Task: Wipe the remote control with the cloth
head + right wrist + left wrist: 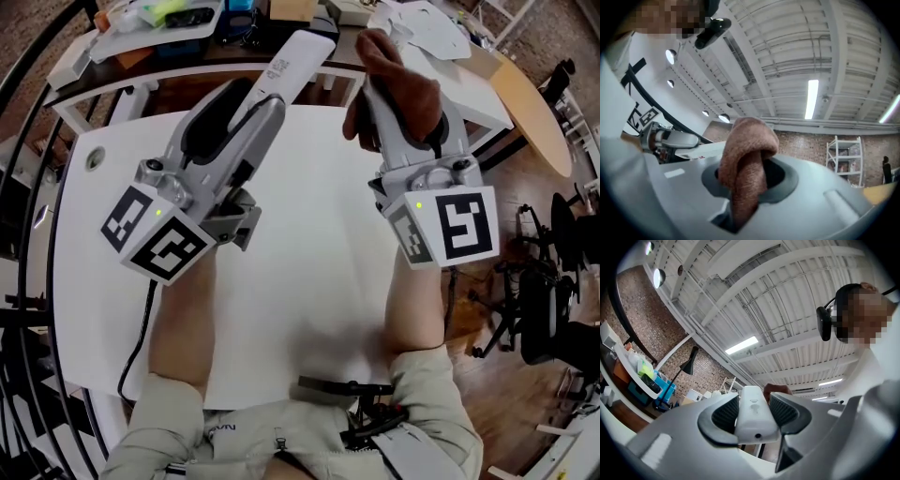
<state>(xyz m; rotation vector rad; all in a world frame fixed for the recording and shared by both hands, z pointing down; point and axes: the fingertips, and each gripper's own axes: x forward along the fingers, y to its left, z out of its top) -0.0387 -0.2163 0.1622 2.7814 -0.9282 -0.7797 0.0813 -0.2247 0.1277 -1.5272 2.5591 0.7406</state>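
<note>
Between the jaws of the left gripper [754, 405] sits a white remote [753, 422], gripped on both sides by the ribbed pads. Its end face, with a small round hole, is turned toward the camera. The right gripper [749, 177] is clenched on a brown cloth [746, 143], which bunches above the jaws and hangs down between them.

From the head view, both grippers are held above a white table [309, 281], pointing away from the person and tilted upward. The remote juts out past the left jaws, and its far end is near the cloth with a narrow gap between them. Each gripper carries a cube [155, 234] with black-and-white square markers near the hand. Bare forearms in beige sleeves reach in from below. A black cable [141, 328] trails from the left gripper over the table's near edge. Beyond the far edge is a cluttered desk [159, 33]. A round wooden tabletop [534, 117] and a black chair [544, 309] stand to the right.
</note>
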